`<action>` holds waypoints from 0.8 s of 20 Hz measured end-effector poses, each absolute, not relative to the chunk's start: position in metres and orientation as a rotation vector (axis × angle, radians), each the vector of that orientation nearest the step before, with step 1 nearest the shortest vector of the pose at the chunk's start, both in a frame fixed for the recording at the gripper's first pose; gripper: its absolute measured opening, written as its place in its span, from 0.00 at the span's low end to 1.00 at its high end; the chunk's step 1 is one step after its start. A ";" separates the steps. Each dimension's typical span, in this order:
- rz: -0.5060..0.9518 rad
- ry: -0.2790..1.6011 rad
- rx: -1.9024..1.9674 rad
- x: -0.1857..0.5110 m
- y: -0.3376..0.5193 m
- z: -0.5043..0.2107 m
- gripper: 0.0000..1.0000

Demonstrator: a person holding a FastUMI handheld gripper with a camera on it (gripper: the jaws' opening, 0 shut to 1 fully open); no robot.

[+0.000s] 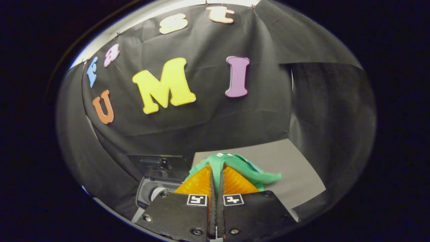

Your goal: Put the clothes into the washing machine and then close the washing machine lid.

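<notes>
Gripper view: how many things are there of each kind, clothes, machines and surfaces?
Clothes: 1, a green cloth pinched between the fingers of the gripper.
Machines: 1, a washer with its lid up, beside the fingers.
Surfaces: 1, a grey table.
Total: 3.

The gripper [216, 174] is lifted off the table and tilted slightly, pointing forward. Its two fingers [200, 183] stand almost together, with only a thin slot between them. Both press on a green cloth [235, 168], which is pinched in that slot, bunches over the fingertips and trails off to the right just ahead of them. The two flat finger mounts sit side by side behind the fingers, each bearing a square marker.
</notes>
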State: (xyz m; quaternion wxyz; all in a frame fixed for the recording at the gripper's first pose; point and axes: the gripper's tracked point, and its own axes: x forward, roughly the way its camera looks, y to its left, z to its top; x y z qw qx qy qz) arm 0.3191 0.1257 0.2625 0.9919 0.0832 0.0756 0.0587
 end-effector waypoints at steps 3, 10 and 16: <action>0.165 0.077 0.156 0.293 0.154 0.293 0.05; 0.278 -0.056 0.114 0.248 0.221 0.355 0.05; 0.371 -0.063 0.078 0.246 0.295 0.362 0.04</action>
